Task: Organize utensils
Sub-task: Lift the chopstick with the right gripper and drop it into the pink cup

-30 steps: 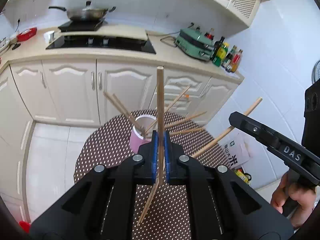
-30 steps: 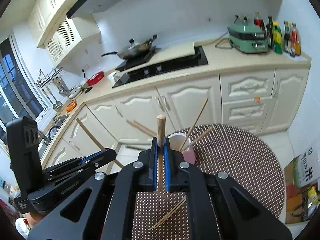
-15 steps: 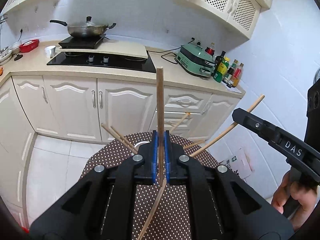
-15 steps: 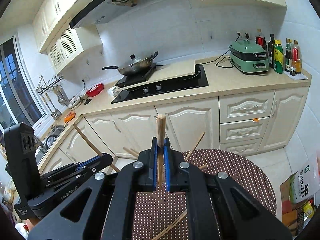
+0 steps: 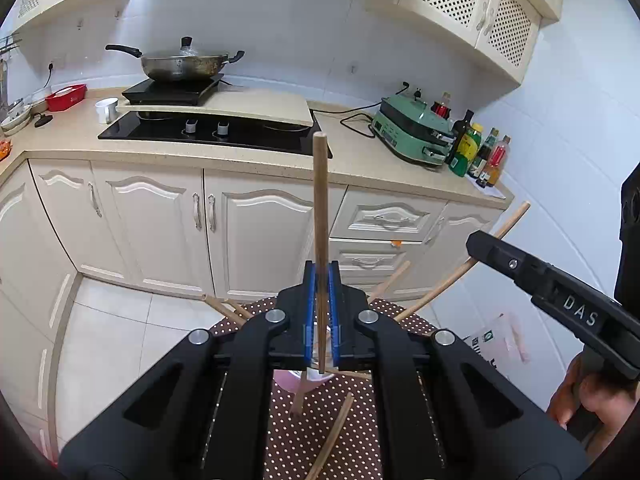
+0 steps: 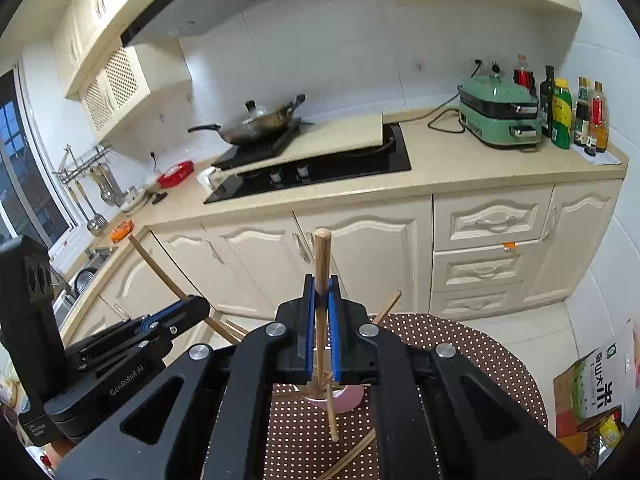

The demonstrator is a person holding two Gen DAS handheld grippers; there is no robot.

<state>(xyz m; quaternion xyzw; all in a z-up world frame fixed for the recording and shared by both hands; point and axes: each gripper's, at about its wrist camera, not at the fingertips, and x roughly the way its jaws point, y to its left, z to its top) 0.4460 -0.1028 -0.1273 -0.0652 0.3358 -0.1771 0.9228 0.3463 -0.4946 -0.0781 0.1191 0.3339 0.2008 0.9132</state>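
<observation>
Above the dotted table (image 5: 320,420) and pink cup (image 6: 340,400), both jaws pinch chopsticks (image 5: 320,208)

Matt black plastic is forming the left gripper (image 5: 321,312) and the right gripper (image 6: 321,312), with ridged blue pads (image 5: 308,320). The chopstick (image 5: 321,216) is showing pale, matt wood. The polka-dot tablecloth (image 6: 472,344) is looking like woven cloth, the pink cup (image 6: 344,400) like smooth plastic.

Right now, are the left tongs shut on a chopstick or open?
Shut on one: the left tongs have both blue pads pressed against a wooden chopstick that stands upright between them.
</observation>
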